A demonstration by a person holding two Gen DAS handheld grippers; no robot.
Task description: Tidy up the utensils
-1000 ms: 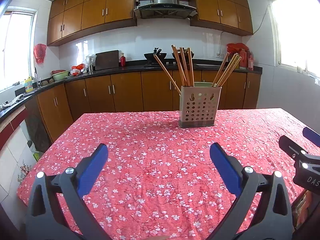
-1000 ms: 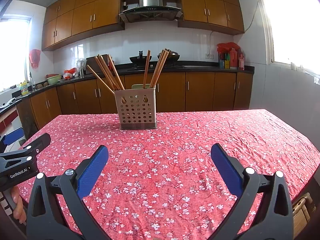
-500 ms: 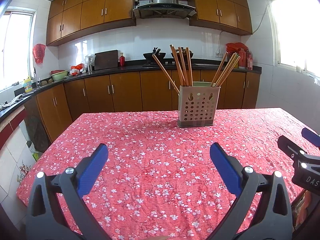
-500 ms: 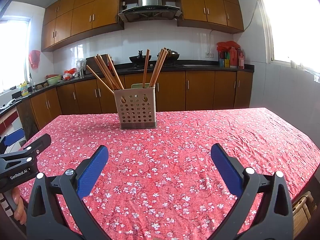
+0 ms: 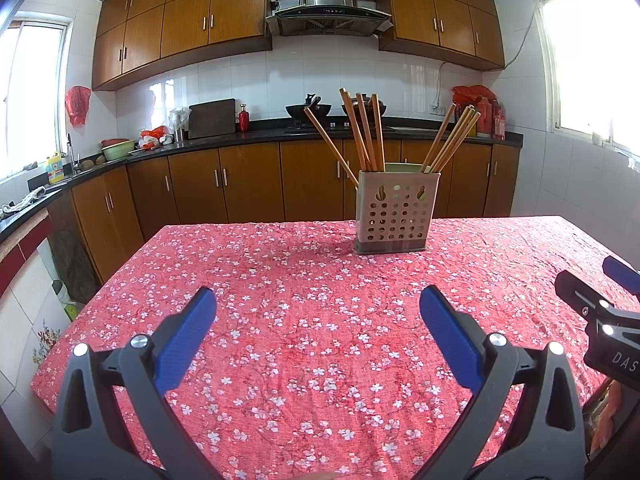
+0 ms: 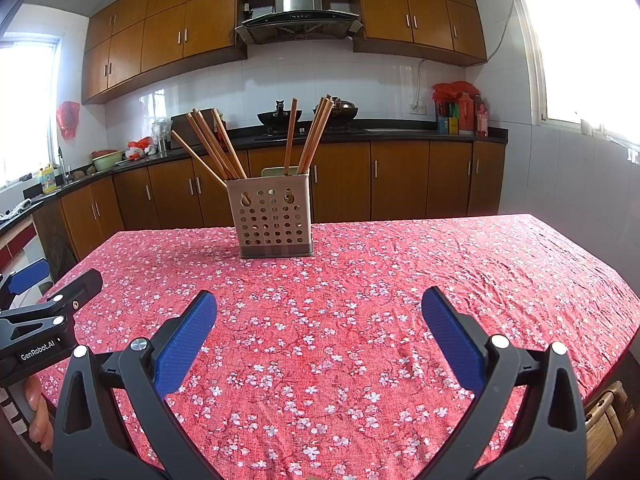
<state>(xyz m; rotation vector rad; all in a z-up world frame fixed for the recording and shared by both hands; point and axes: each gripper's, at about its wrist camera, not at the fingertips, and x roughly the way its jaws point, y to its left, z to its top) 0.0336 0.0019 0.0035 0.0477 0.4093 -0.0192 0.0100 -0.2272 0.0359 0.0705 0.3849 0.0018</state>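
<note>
- My left tongs [image 5: 318, 306] hang low over the near part of the table, jaws spread wide, nothing between the blue pads [image 5: 186, 342].
- My right tongs [image 6: 320, 308] are the same: wide apart, empty, just above the cloth. Each pair shows at the edge of the other's view, side by side, not touching.
- A bit of my hand [image 6: 38, 412] shows under the left tongs at the table's near edge.
- The red flowered tablecloth [image 6: 360, 340] between me and the holder is bare: no loose utensils lying on it that I can see.
- The holder [image 5: 394, 216], a beige box with holes, stands upright toward the far side of the table, well apart from both tongs.
- Chopsticks [image 5: 362, 132] stand in it in two bunches: one fans left, the other [image 5: 452, 140] leans right. A pale green thing peeks over the back rim; can't tell what.
- Judgement: task looks finished or nearly so, everything visible is already in the holder. At most some straightening or re-sorting of the bunches is left.
- Nothing blocks the way to the holder.
- Behind the table: brown cabinets [image 6: 400, 184], a dark counter with woks [image 6: 280, 116] and bottles [image 6: 460, 114], a hood [image 6: 298, 4] above, bright windows on both sides.
</note>
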